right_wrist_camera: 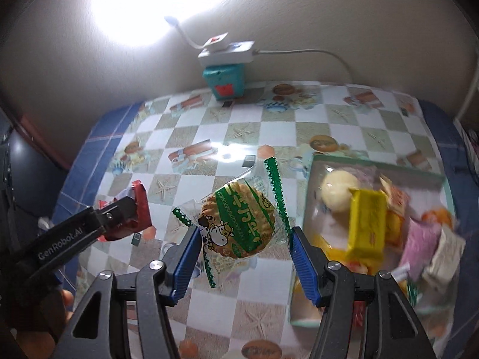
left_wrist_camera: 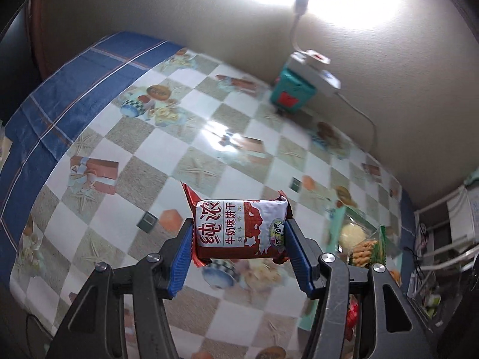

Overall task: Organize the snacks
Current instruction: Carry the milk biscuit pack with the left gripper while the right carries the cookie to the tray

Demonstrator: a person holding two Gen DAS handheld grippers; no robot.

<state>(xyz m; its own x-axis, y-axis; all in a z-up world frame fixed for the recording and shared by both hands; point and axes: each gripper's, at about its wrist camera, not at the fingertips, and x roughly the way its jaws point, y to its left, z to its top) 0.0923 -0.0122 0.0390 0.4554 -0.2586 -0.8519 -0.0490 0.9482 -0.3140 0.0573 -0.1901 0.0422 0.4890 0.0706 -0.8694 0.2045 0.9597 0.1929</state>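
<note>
My left gripper [left_wrist_camera: 238,233] is shut on a red and white milk biscuit packet [left_wrist_camera: 239,229], held above the checked tablecloth [left_wrist_camera: 143,155]. In the right wrist view the same left gripper [right_wrist_camera: 128,214] shows at the left with the red packet [right_wrist_camera: 142,206] in it. My right gripper [right_wrist_camera: 244,236] is shut on a clear, green-edged wrapper with a round biscuit [right_wrist_camera: 239,220], lifted off the table. A pale green tray [right_wrist_camera: 431,176] of mixed snacks lies to the right, with a yellow packet [right_wrist_camera: 366,224] on top.
A teal box [right_wrist_camera: 224,79] with a white power strip [right_wrist_camera: 226,52] on it stands against the back wall, its cable running right. A lamp glares on the wall. The tray's edge [left_wrist_camera: 336,221] shows at the right in the left wrist view. A hand [right_wrist_camera: 64,299] grips the left tool.
</note>
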